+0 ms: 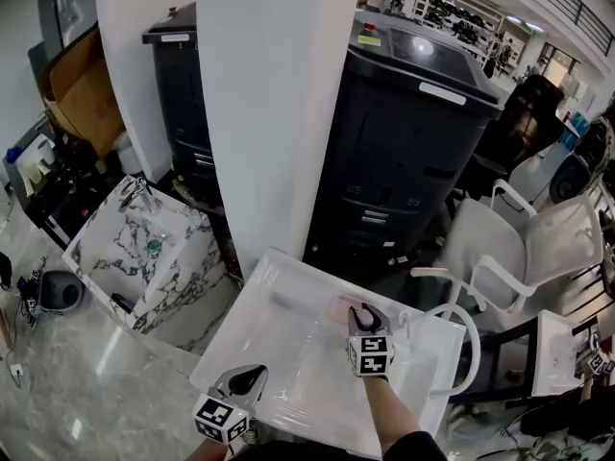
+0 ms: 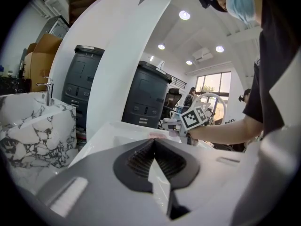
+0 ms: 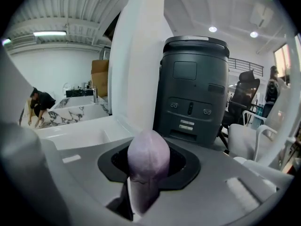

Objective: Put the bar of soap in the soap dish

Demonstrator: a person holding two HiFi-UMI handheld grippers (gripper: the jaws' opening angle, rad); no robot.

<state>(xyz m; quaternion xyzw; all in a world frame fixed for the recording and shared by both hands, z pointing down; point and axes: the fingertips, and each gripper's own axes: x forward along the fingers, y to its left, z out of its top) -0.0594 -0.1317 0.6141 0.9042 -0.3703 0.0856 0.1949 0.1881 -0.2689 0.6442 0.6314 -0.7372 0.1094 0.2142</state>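
A pale purple bar of soap [image 3: 148, 157] stands on end between the jaws of my right gripper [image 3: 147, 173], which is shut on it. In the head view the right gripper [image 1: 362, 317] hangs over the far right part of the white sink basin [image 1: 279, 353], right beside a pale pink soap dish [image 1: 340, 305]. The left gripper view shows the same dish [image 2: 157, 135] on the basin's far rim, with the right gripper [image 2: 175, 132] just right of it. My left gripper [image 1: 246, 382] stays low at the basin's near left corner, its pads [image 2: 141, 155] together and holding nothing.
A marble-patterned sink [image 1: 144, 248] stands to the left. Behind the basin rise a white pillar [image 1: 259, 113] and black cabinets [image 1: 404, 142]. A white chair [image 1: 519, 248] is on the right. A person [image 3: 40, 105] bends over far left in the right gripper view.
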